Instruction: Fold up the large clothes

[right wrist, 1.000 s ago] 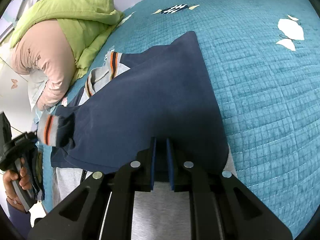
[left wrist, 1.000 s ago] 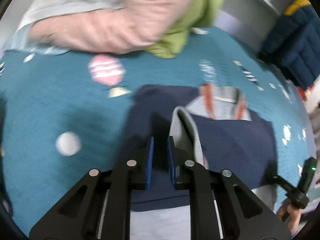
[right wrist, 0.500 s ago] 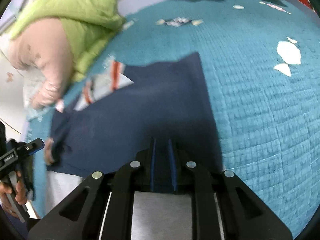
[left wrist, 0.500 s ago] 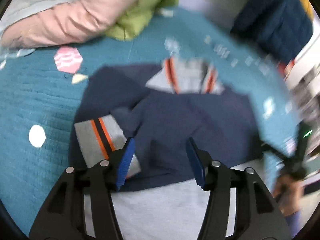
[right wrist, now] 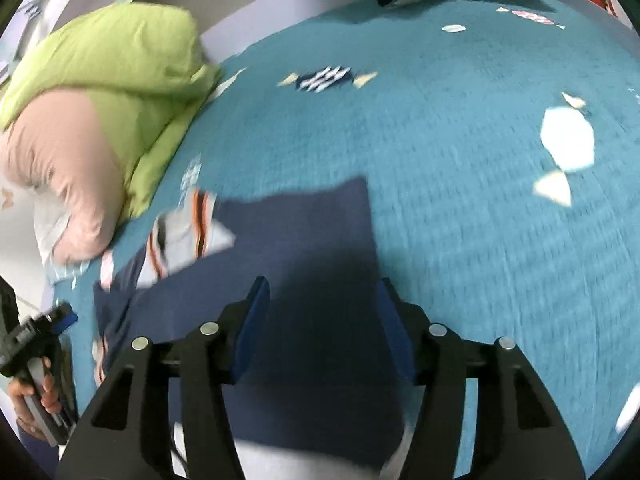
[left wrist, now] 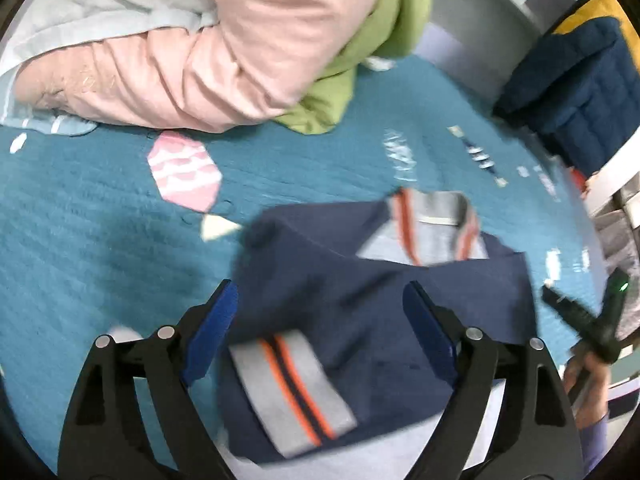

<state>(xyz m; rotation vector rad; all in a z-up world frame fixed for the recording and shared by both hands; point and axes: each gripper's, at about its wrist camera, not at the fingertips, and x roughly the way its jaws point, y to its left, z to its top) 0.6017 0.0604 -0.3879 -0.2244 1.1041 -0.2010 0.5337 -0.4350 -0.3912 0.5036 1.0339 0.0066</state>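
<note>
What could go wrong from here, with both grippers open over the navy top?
1. The striped sleeve cuff lies loosely folded across the navy top; reaching in with the left gripper could drag it askew.
2. The right gripper hovers open over the top's edge; closing there might pinch the teal quilt too.

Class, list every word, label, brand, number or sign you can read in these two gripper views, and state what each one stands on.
None can be read.
Navy sweater: a pale neck label sits inside the collar, too blurred to show any print.
Teal quilt: only sewn candy-shaped patches, no letters.
Pink jacket: faint marks on the sleeve, too blurred to tell if they are text.
</note>
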